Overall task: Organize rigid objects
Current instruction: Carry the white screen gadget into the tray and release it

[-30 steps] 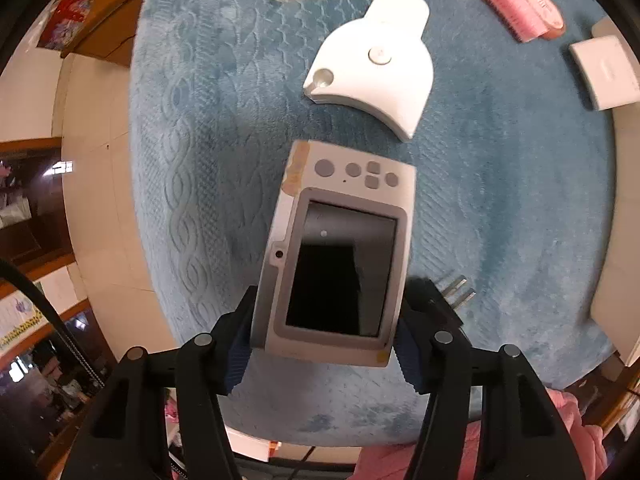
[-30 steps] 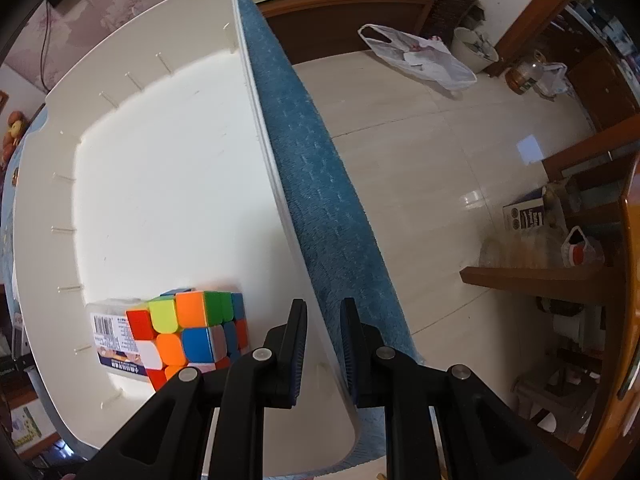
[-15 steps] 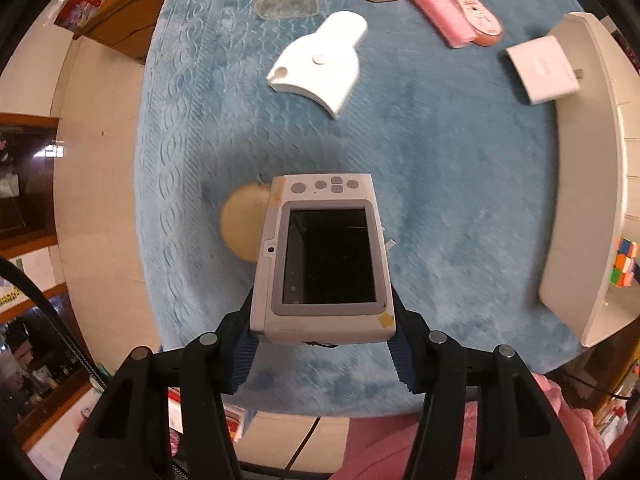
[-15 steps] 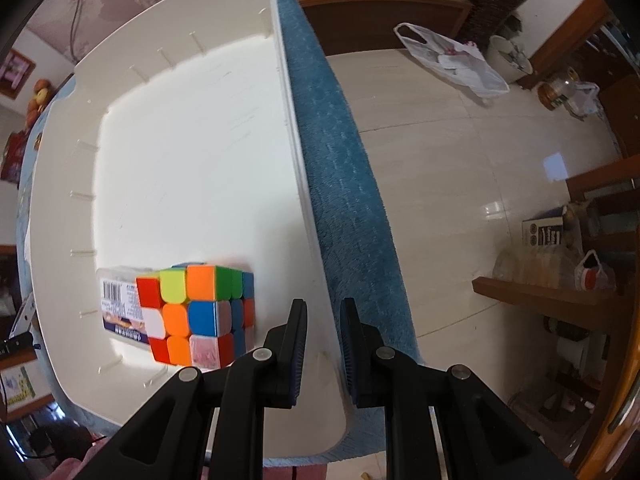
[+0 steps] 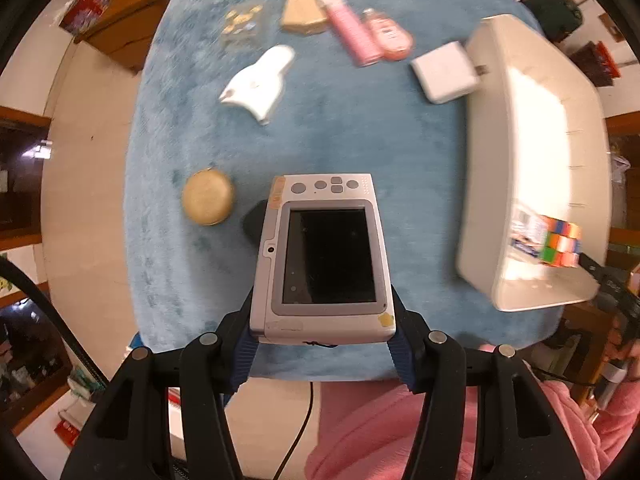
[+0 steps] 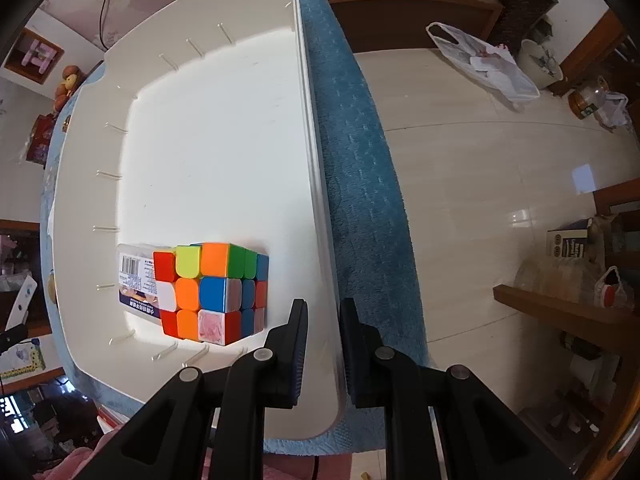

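My left gripper (image 5: pixel 322 340) is shut on a grey handheld device (image 5: pixel 322 258) with a dark screen, held above the blue table cover (image 5: pixel 360 136). The white bin (image 5: pixel 536 152) stands to its right, with a colour cube (image 5: pixel 560 246) and a labelled box inside. In the right wrist view my right gripper (image 6: pixel 323 344) is shut on the right wall of the white bin (image 6: pixel 318 208). The colour cube (image 6: pixel 212 292) sits in the bin's near corner, against a small labelled box (image 6: pixel 134 276).
On the blue cover lie a round tan case (image 5: pixel 208 198), a white curved device (image 5: pixel 258 82), a white square adapter (image 5: pixel 446 72), pink items (image 5: pixel 360 34), a tan block (image 5: pixel 302 14) and a clear case (image 5: pixel 240 24). A pink sleeve (image 5: pixel 400 432) is below. Tiled floor surrounds the table.
The left gripper rose with the grey device and shifted toward the bin, so the table looks smaller and the bin and the round tan case came into view. The right gripper stayed on the bin wall.
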